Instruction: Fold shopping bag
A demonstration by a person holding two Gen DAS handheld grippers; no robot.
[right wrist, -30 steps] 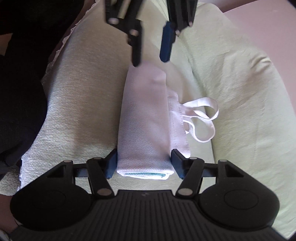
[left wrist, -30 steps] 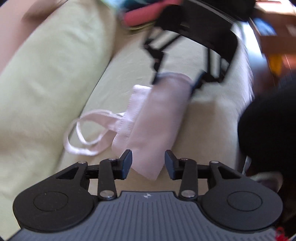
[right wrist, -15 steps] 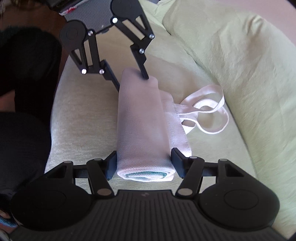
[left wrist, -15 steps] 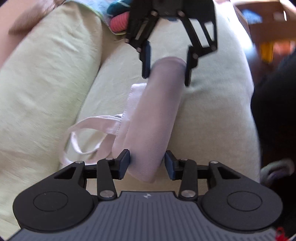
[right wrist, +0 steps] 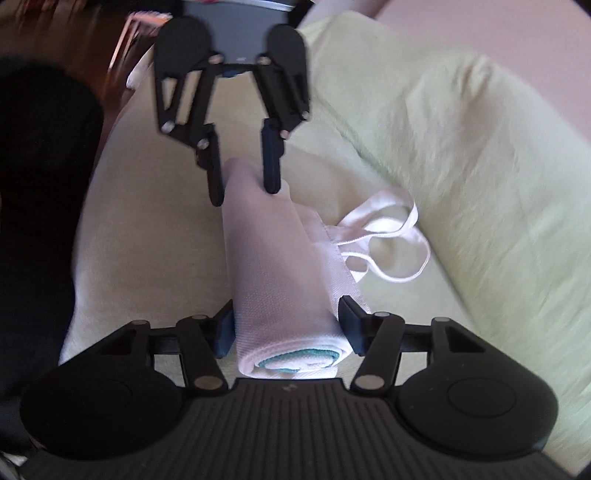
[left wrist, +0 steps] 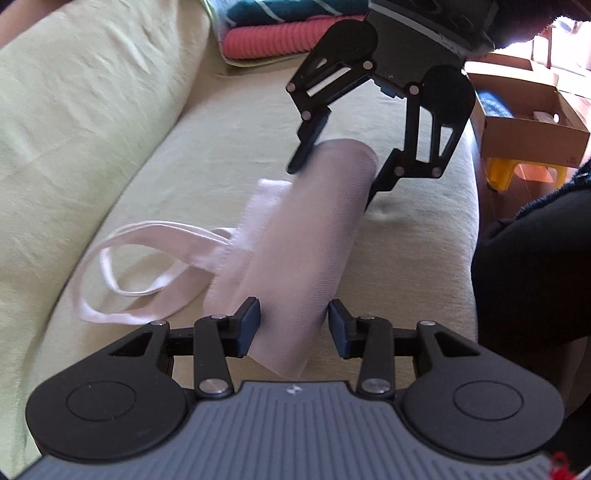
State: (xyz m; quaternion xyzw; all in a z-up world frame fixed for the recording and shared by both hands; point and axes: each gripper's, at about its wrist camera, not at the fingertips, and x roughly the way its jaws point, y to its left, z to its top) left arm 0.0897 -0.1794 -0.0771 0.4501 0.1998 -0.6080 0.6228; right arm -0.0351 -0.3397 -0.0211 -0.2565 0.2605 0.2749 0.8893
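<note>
While a pale pink shopping bag point(left wrist: 306, 236) lay rolled into a long tube on the seat of a light green sofa point(left wrist: 110, 122), a two-finger gripper sat at each end of it. From the left wrist view, the left gripper point(left wrist: 293, 328) straddled the near end of the roll, its left blue pad touching the cloth and its right pad just beside it; whether it truly squeezed the fabric could not be told. At the far end, the right gripper point(left wrist: 332, 173) reached down over the roll with a black finger on either side. From the right wrist view, the right gripper's jaws were closing, both pads pressed against the sides of the roll, whose end showed a teal inner layer point(right wrist: 295, 360). The bag's white handles point(right wrist: 384, 240) trailed in loose loops on the cushion toward the sofa's backrest. A stack of folded towels point(left wrist: 280, 29), red and teal, rested farther along the seat, and an open cardboard box point(left wrist: 528, 122) stood beyond the sofa.
</note>
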